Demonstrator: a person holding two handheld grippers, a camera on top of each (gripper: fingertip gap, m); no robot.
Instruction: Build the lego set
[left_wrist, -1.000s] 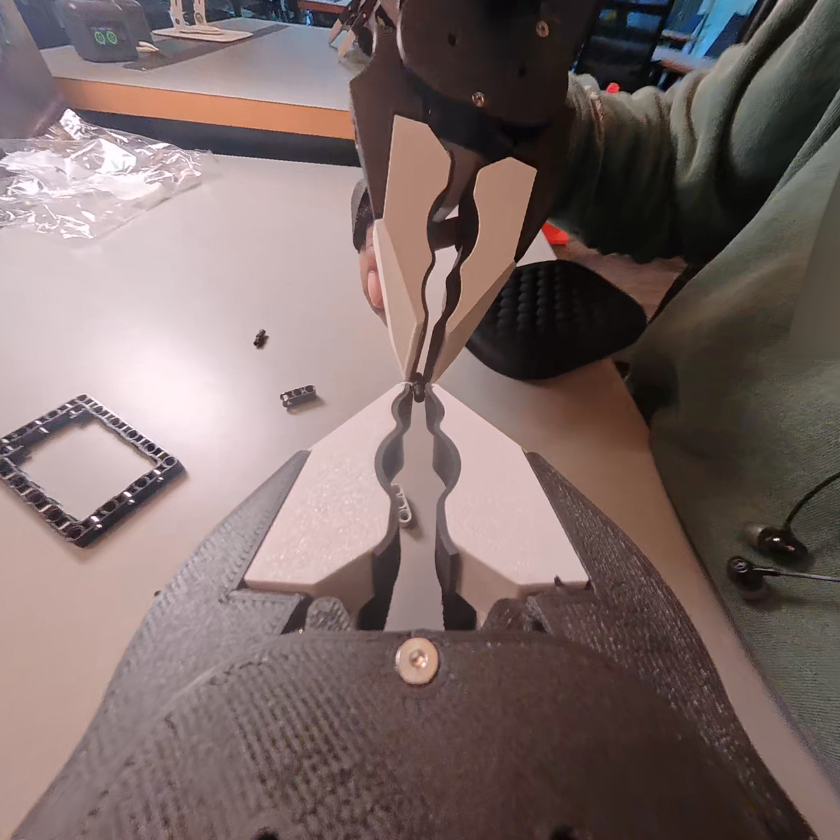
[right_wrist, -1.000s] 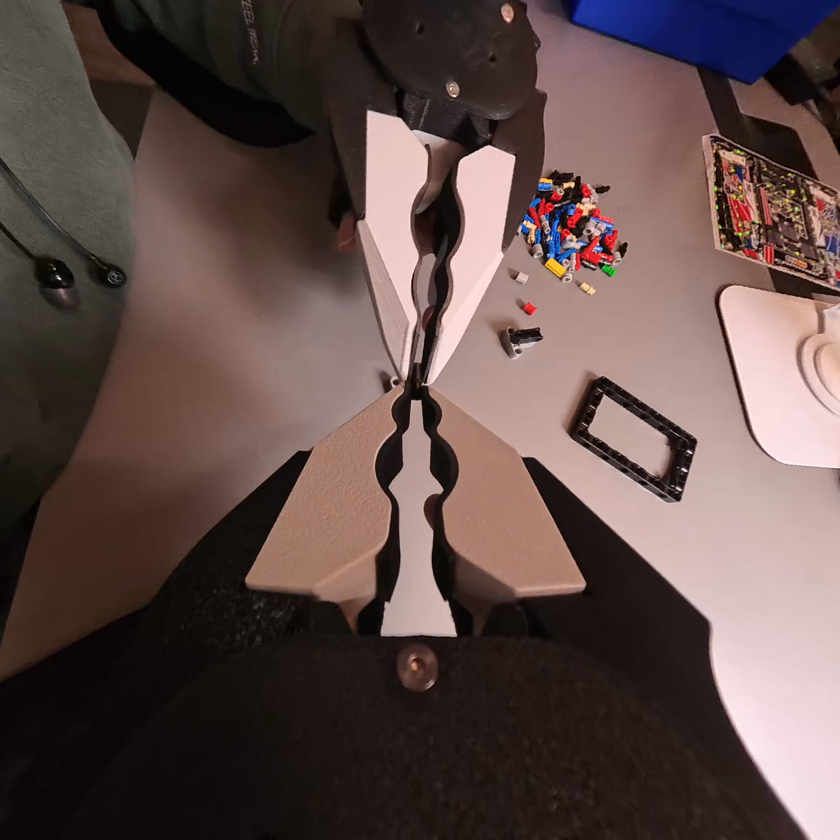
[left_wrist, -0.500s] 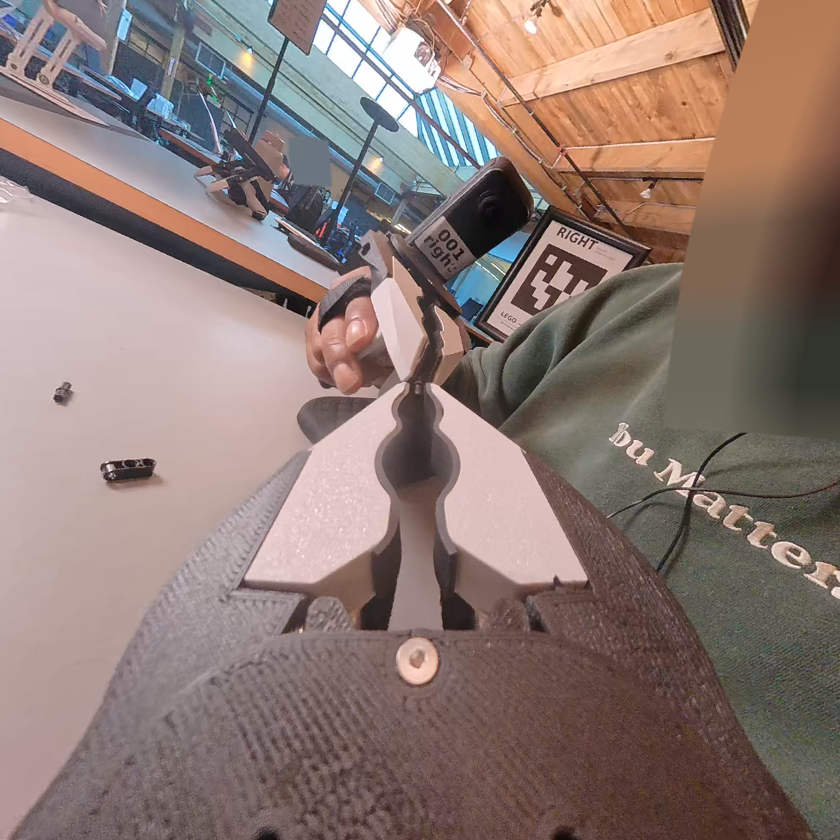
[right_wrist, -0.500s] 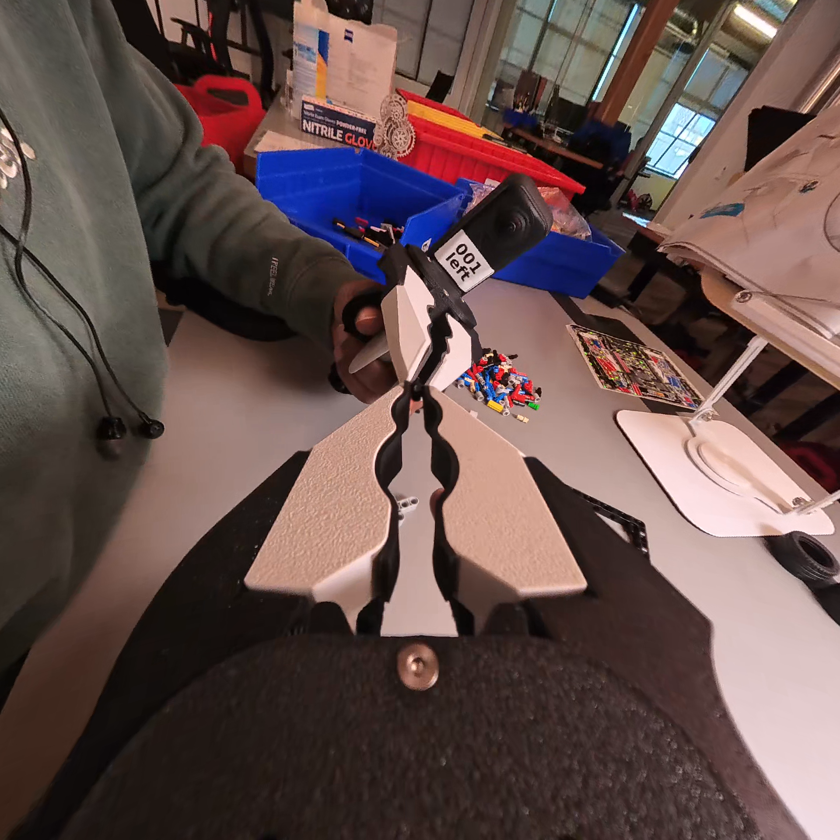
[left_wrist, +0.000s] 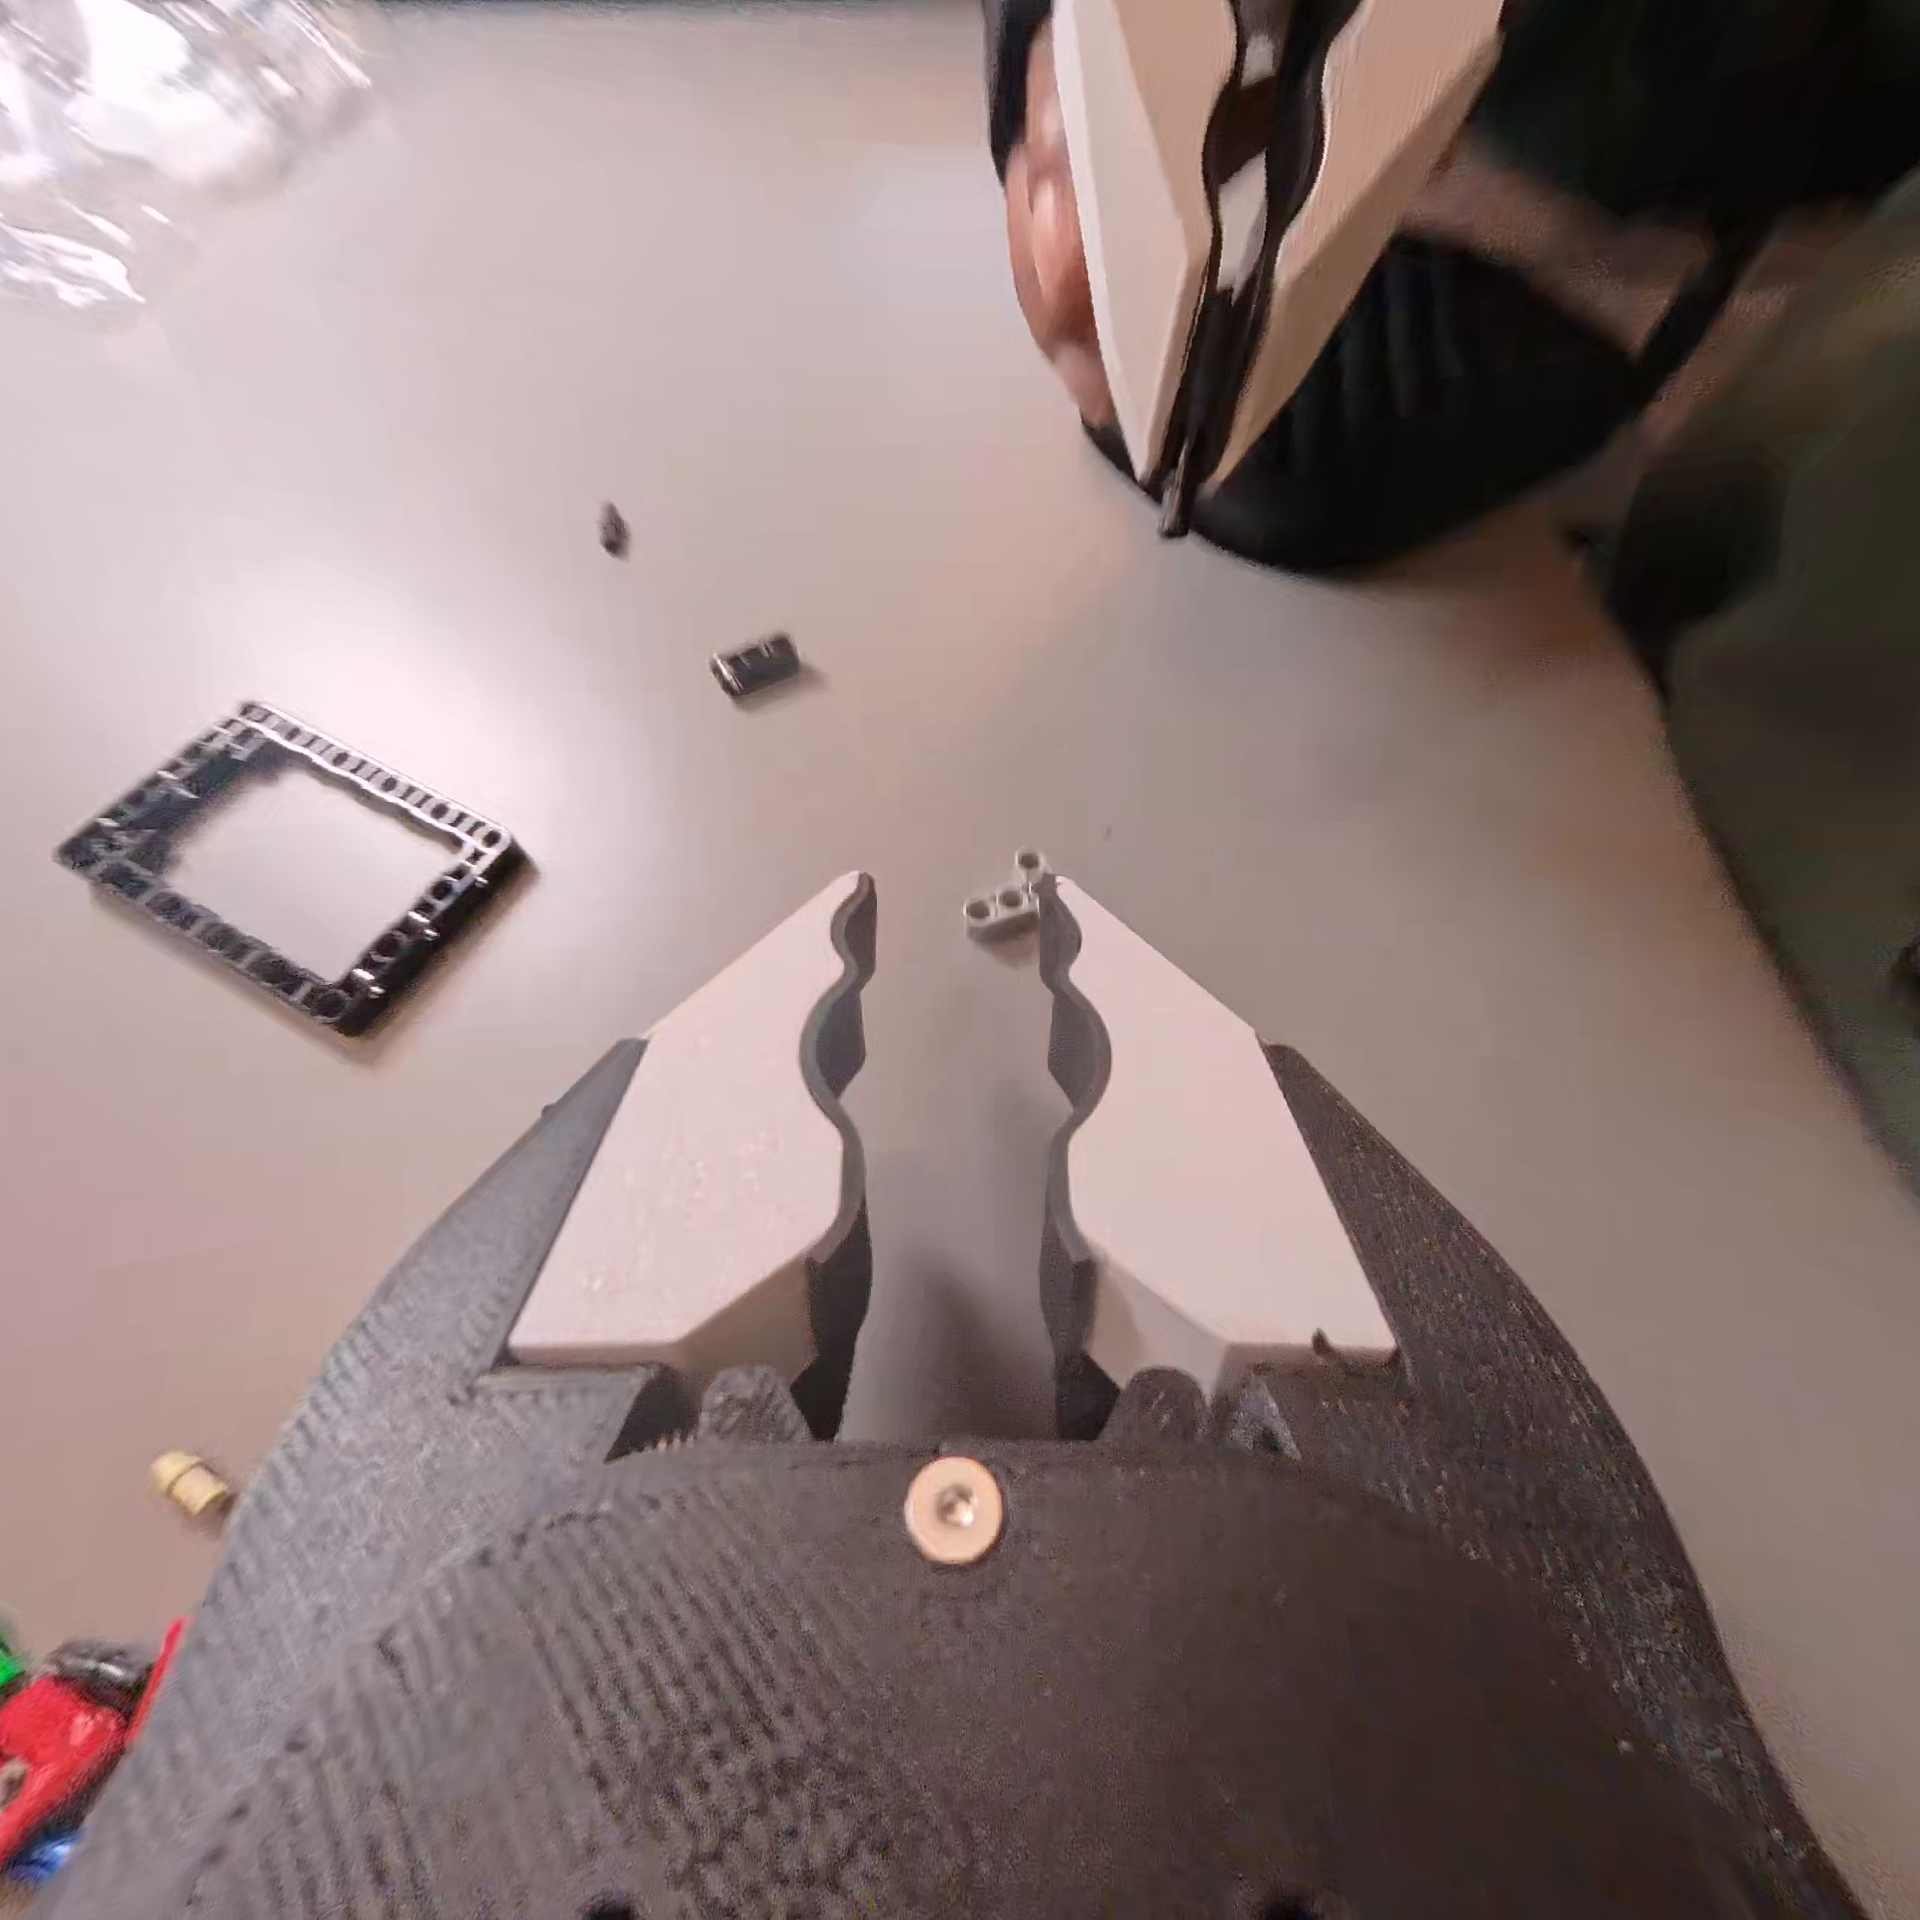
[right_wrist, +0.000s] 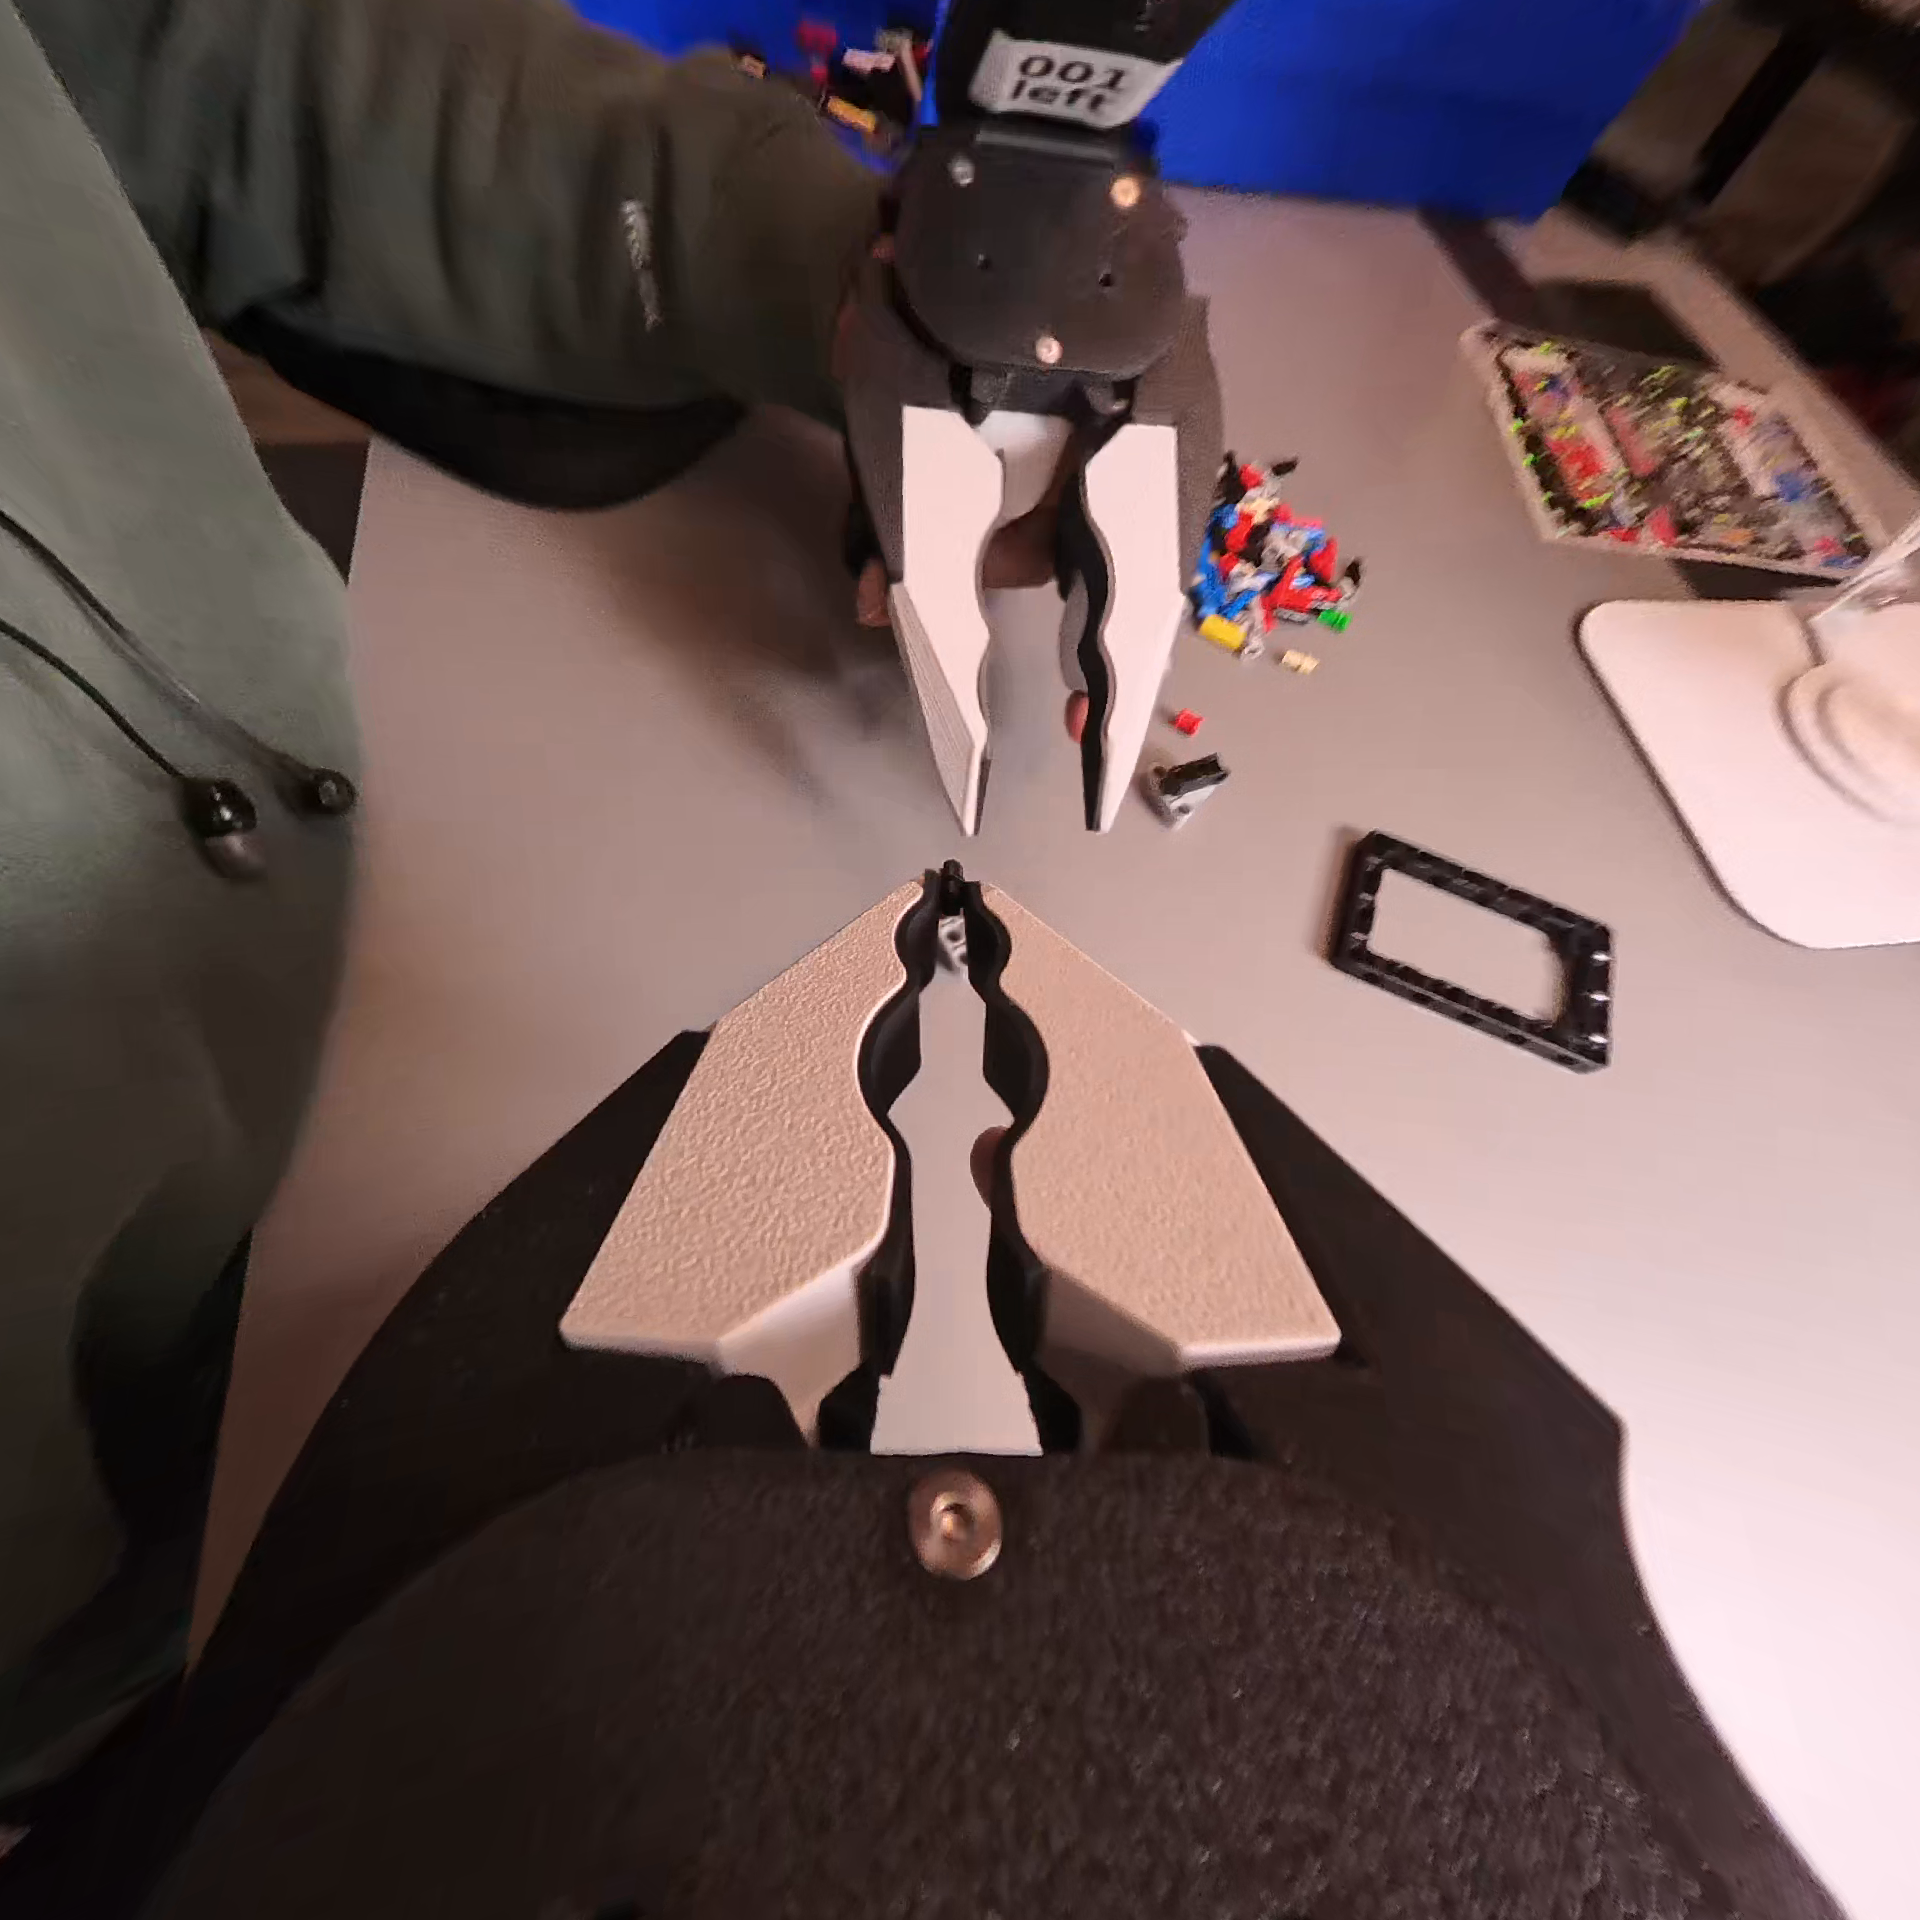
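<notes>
My left gripper (left_wrist: 956, 894) is open and empty, low over the grey table. A small grey L-shaped lego piece (left_wrist: 1003, 902) lies on the table against its right fingertip. My right gripper (right_wrist: 951, 896) is shut on a small black pin (right_wrist: 951, 881) that sticks out of its tips. In the left wrist view the right gripper (left_wrist: 1184, 468) hangs at the upper right with the black pin (left_wrist: 1177, 509) pointing down. In the right wrist view the left gripper (right_wrist: 1034, 826) faces mine, a short gap away. The grey piece (right_wrist: 954, 940) shows between my right fingers.
A black rectangular lego frame (left_wrist: 291, 862) (right_wrist: 1475, 951) lies flat on the table. A short black beam (left_wrist: 755, 665) and a black pin (left_wrist: 615, 525) lie loose. A pile of coloured pieces (right_wrist: 1273, 561), an instruction booklet (right_wrist: 1683, 457), a white stand base (right_wrist: 1766, 769) and a plastic bag (left_wrist: 125, 156) lie around. Tip to tip, the grippers are about 8 centimeters apart.
The left gripper has opened and drawn back from the right gripper's tips. The right gripper stays shut on the black pin. Both views tipped up and back down at the table.
</notes>
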